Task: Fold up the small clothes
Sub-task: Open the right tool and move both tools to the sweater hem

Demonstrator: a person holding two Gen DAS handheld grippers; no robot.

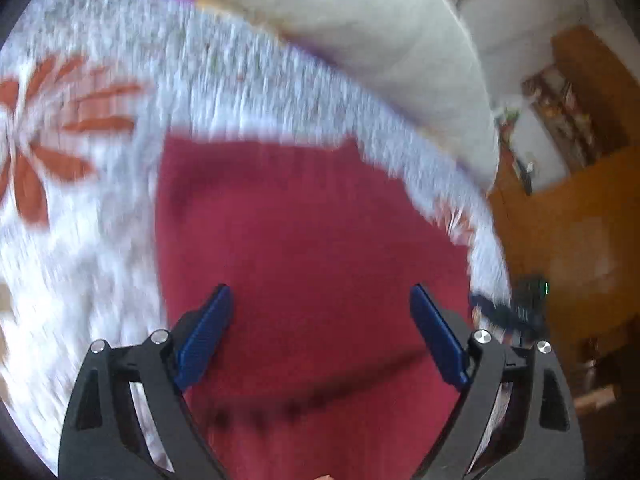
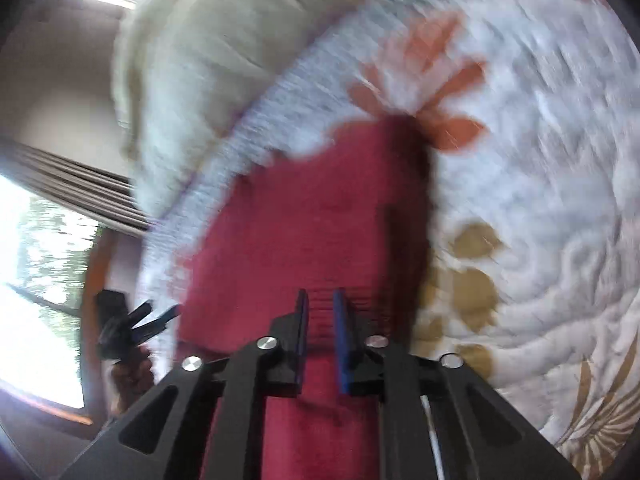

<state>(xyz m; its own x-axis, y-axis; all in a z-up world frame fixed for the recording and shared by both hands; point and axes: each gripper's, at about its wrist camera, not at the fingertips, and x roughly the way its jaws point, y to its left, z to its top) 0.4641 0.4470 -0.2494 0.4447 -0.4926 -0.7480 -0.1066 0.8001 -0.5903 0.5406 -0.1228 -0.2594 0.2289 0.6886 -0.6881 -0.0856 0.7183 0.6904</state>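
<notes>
On a white quilted bedspread (image 2: pixel 540 184) with orange flowers, the red garment (image 1: pixel 304 232) stretches lengthwise ahead of both grippers, the right gripper (image 2: pixel 320 320) clamped on its near edge, left gripper (image 1: pixel 320 312) gaping above it.

Left gripper (image 1: pixel 320 300) fingers spread wide; right gripper (image 2: pixel 320 304) fingers nearly closed.

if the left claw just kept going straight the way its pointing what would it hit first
Most likely the red garment: the open left claw points straight at it, with nothing visible between. Beyond lies the white floral quilt. The picture is motion-blurred, so depth is uncertain.
</notes>
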